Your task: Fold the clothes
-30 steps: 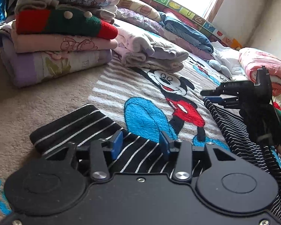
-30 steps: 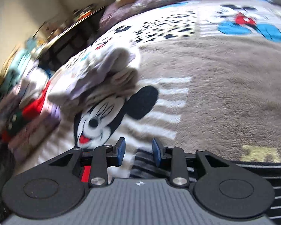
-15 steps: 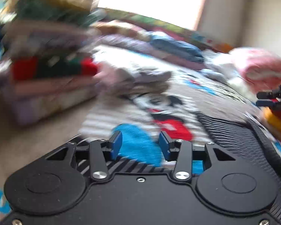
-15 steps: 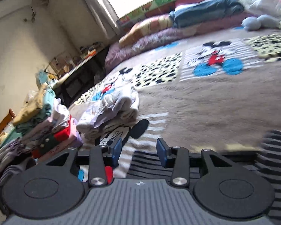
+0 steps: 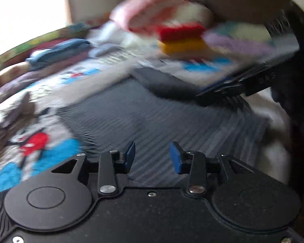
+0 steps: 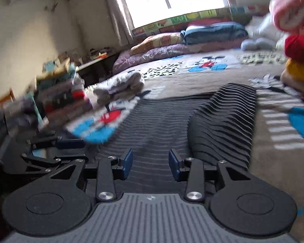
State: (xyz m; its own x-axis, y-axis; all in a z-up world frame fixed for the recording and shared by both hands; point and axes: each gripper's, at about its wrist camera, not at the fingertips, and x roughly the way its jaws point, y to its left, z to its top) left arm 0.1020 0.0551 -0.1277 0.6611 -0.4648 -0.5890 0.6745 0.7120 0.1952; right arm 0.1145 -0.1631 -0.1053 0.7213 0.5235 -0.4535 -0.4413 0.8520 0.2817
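Left gripper: jaws part-way apart and closing at this moment; nothing pinched, blue pads clear of the cloth. Ahead of and beneath its tips lies the black striped garment, spread flat on the bed. A second ago this gripper faced the tall stack of folded clothes and sat over a sleeve end; now you have swung it round, and the view looks across the garment's body towards a red and yellow pile far ahead. Picture heavily blurred, so the garment's edges are hard to place.

Right gripper: jaws part-way apart, empty, pads not pressing on cloth. It shows in the left view as well, ahead and to the right, low over the garment. The striped garment runs straight ahead from its tips, with a raised fold or sleeve just to the right of the fingers. The folded stack stands off to its left, a small grey bundle beyond that. The other gripper sits close beside it, at its left.

Reading: both grippers have left the earlier hold and shifted along the garment. Likely you are repositioning for the next fold; neither has a grip yet, so the fold is not under way.
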